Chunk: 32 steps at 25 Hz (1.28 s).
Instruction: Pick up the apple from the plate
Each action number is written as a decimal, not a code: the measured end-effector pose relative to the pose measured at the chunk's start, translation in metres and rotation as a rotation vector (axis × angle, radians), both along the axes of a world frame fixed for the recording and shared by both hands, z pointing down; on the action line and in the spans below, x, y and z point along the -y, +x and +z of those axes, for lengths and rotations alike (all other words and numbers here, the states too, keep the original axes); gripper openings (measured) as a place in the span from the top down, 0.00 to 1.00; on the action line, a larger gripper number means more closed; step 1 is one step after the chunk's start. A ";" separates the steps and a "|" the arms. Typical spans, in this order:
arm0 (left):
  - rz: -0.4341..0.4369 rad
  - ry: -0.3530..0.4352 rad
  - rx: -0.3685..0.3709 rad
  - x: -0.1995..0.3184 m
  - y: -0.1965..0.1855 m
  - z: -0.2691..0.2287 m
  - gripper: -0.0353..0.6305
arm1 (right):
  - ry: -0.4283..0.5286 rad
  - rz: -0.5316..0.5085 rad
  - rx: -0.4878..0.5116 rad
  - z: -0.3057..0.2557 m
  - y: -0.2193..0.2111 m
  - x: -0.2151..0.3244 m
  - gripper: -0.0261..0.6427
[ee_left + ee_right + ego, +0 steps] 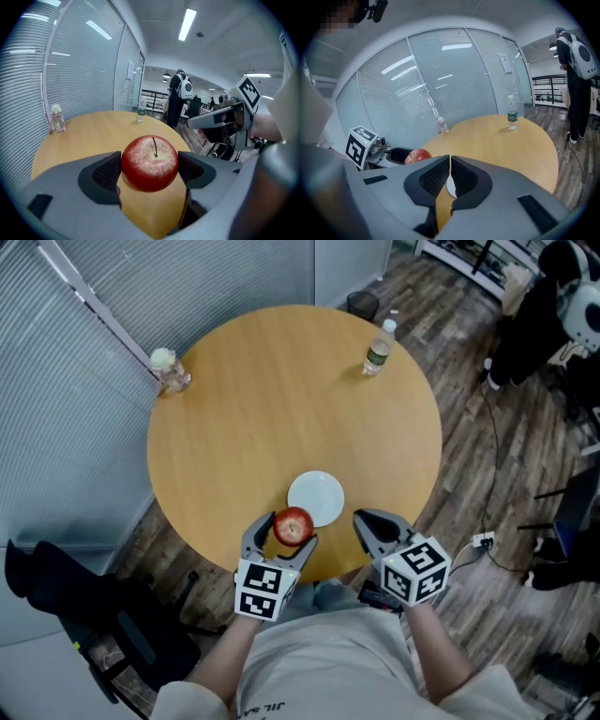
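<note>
A red apple [293, 525] [150, 162] with its stem up is held between the jaws of my left gripper [287, 532] [149, 168], lifted just off the near-left rim of the white plate [316, 497]. The plate lies bare near the front edge of the round wooden table [281, 399]. My right gripper [367, 525] [450, 174] hovers to the right of the plate, shut with nothing between its pads; past the pads a sliver of the plate [451, 186] shows. From the right gripper view the apple [418, 155] is visible in the left gripper.
A green-labelled water bottle [377, 349] [513, 116] stands at the table's far right. A small jar [170, 370] [57, 117] sits at the far left edge by the blinds. A black chair [84, 615] stands at lower left. A person with a backpack [178, 101] stands beyond the table.
</note>
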State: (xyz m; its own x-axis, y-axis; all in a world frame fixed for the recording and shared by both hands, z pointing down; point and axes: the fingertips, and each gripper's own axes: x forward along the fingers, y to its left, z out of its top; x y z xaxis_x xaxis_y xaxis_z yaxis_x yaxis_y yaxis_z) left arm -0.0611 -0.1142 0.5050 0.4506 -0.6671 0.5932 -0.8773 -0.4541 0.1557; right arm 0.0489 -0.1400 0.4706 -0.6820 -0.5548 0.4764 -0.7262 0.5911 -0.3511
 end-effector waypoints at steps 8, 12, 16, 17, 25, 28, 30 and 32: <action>0.007 0.032 -0.014 -0.015 0.003 -0.020 0.38 | 0.036 0.013 0.008 -0.016 0.006 -0.009 0.91; 0.010 0.039 -0.032 -0.023 0.004 -0.030 0.38 | 0.061 0.011 0.031 -0.027 0.002 -0.013 0.91; 0.011 0.052 -0.045 -0.028 0.009 -0.037 0.38 | 0.084 0.003 0.041 -0.035 -0.002 -0.014 0.91; 0.011 0.051 -0.047 -0.028 0.010 -0.037 0.38 | 0.089 0.000 0.041 -0.036 -0.003 -0.014 0.91; -0.002 0.067 -0.057 -0.027 0.006 -0.043 0.38 | 0.112 -0.035 0.037 -0.042 -0.012 -0.017 0.91; -0.007 0.078 -0.060 -0.025 0.006 -0.047 0.38 | 0.110 -0.034 0.033 -0.040 -0.012 -0.017 0.91; -0.002 0.082 -0.058 -0.023 0.007 -0.048 0.38 | 0.107 -0.032 0.031 -0.038 -0.013 -0.016 0.91; 0.002 0.087 -0.057 -0.022 0.008 -0.049 0.38 | 0.103 -0.033 0.031 -0.037 -0.014 -0.016 0.91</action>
